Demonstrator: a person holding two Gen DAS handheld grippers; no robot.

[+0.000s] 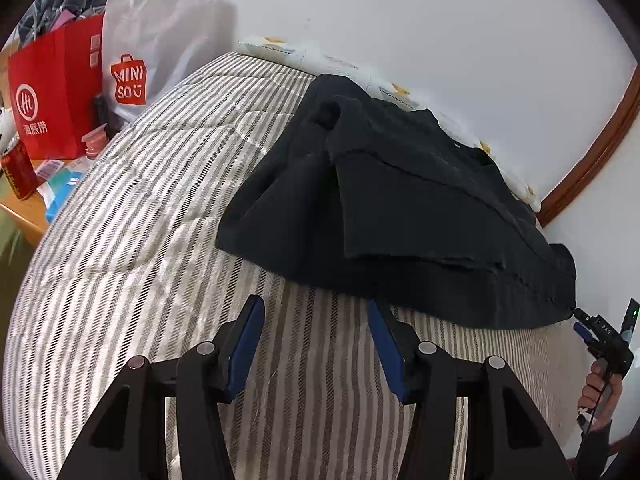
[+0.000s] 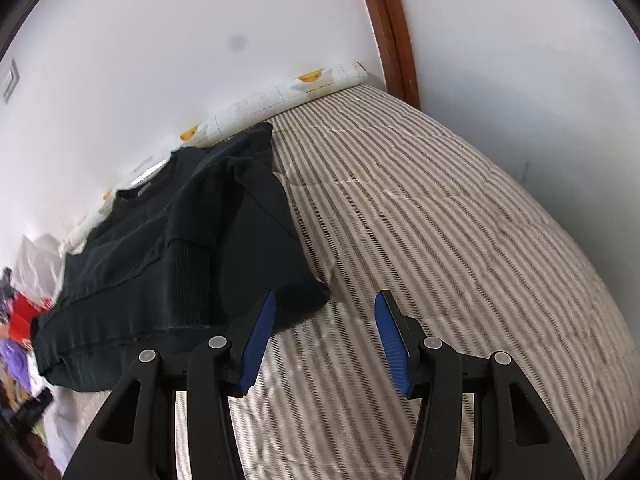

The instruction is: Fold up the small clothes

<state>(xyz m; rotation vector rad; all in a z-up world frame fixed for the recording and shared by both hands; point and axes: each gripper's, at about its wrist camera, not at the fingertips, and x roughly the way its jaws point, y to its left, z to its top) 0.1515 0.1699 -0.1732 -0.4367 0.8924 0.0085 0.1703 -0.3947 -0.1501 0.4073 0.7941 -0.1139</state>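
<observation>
Black sweater [image 1: 400, 200] lies sleeves-in on the striped bed [image 1: 160, 200] — both the left gripper [image 1: 316, 340] and right gripper [image 2: 324, 336] hover at its hem, half-open, holding nothing, likely poised for the next fold.

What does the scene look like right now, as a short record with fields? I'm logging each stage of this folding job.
surface: striped bed cover
garment: black sweater, lying on the cover with both sleeves folded in over the body
left gripper: open, nothing between its pads, close to the sweater's near hem
right gripper: open, nothing held, at the sweater's other hem corner
beside the bed: red bag, white bag, red can
</observation>
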